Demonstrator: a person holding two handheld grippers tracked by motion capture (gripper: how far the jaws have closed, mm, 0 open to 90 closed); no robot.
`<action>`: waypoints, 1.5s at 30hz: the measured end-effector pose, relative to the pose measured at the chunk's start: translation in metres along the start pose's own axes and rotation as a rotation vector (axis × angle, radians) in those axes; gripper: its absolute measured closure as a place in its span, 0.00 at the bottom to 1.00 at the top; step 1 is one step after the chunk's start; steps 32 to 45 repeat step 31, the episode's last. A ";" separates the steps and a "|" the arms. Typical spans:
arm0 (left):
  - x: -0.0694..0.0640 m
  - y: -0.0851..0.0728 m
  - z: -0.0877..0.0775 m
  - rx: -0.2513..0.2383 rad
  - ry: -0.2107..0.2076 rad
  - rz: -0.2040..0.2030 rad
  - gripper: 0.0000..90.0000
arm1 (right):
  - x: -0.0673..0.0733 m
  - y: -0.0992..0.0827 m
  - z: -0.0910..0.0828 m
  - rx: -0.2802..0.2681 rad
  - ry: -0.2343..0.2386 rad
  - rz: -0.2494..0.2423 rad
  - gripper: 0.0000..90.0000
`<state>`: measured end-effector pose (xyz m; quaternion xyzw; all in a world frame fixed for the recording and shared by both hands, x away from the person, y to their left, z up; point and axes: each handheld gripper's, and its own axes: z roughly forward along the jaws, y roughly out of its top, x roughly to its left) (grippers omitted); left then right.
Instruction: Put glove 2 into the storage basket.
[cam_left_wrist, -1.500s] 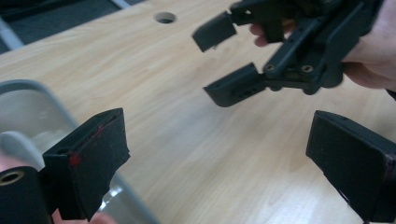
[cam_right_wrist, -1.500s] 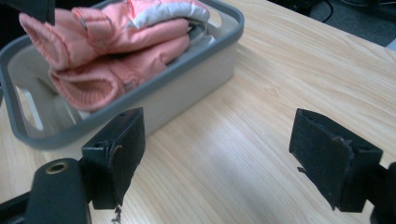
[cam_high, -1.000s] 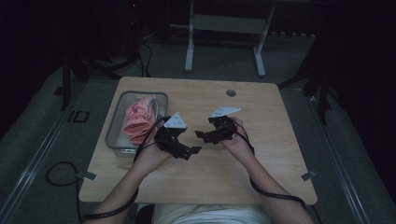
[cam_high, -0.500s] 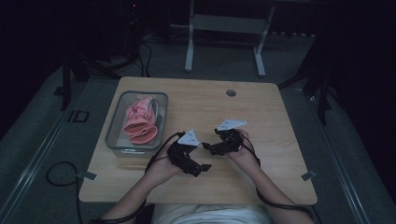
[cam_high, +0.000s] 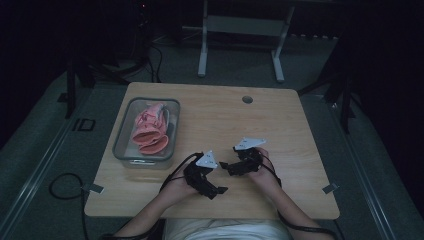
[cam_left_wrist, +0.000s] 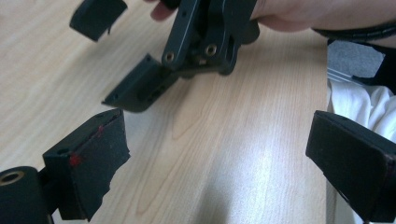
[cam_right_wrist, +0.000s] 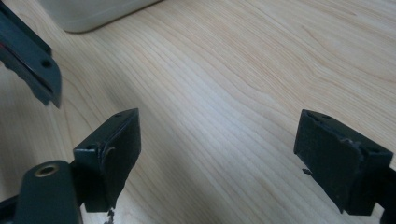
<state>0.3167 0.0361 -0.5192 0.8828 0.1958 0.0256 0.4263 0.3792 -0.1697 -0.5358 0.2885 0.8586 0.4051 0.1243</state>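
A clear plastic bin (cam_high: 121, 135) at the table's left holds pink, soft-looking items (cam_high: 150, 131). My left gripper (cam_high: 212, 188) is low over the bare wood near the front edge, well to the right of the bin, open with nothing between its jaws (cam_left_wrist: 219, 161). Just right of it, my right gripper (cam_high: 226, 167) points left toward it, also open and empty (cam_right_wrist: 219, 156). The two grippers are close together. In the left gripper view the right gripper (cam_left_wrist: 201, 37) and the hand holding it are just ahead.
The light wooden table (cam_high: 280, 130) has a small round hole (cam_high: 247, 99) at its back. A white metal frame (cam_high: 240, 25) stands on the floor behind it. Cables (cam_high: 65, 187) trail off the front left. The bin's corner (cam_right_wrist: 93, 11) lies ahead of the right gripper.
Both grippers have drawn back toward the table's front edge. The left one has moved away from the bin and rightward. Both have stayed open.
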 end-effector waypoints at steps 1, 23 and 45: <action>0.001 -0.002 0.002 0.006 0.004 0.000 0.06 | 0.000 -0.002 0.000 0.003 0.001 -0.004 0.16; 0.008 -0.024 0.012 0.035 0.061 -0.015 0.06 | -0.008 -0.025 -0.001 0.022 -0.027 -0.011 0.16; 0.008 -0.027 0.012 0.035 0.073 -0.017 0.06 | -0.008 -0.026 -0.002 0.017 -0.032 -0.010 0.16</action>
